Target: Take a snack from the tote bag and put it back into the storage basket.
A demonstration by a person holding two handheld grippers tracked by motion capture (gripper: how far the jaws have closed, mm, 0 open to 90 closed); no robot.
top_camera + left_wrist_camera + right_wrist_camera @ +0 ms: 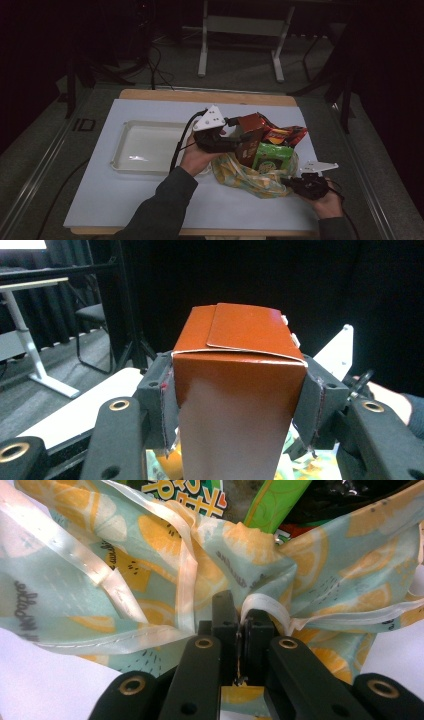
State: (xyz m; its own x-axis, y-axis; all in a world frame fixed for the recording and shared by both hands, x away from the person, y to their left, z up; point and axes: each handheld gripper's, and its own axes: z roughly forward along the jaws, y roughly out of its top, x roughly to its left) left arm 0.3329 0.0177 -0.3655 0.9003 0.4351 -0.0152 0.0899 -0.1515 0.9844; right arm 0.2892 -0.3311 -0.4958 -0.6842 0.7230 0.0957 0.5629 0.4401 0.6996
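High view: we see left gripper (pixel 234 144) clamping brown box (pixel 248 138) above bag (pixel 250 176), right gripper (pixel 291 183) pinching bag hem; snacks still inside, tray (pixel 120 157) empty.

Dim and murky toward 12 o'clock; soft glare on the shallow white plastic tray (pixel 145 145); sharp close-ups.

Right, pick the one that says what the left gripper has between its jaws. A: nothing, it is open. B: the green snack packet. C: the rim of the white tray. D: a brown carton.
D: in the left gripper view the jaws of the left gripper press both sides of the brown carton, and the high view shows it held above the lemon-print bag.
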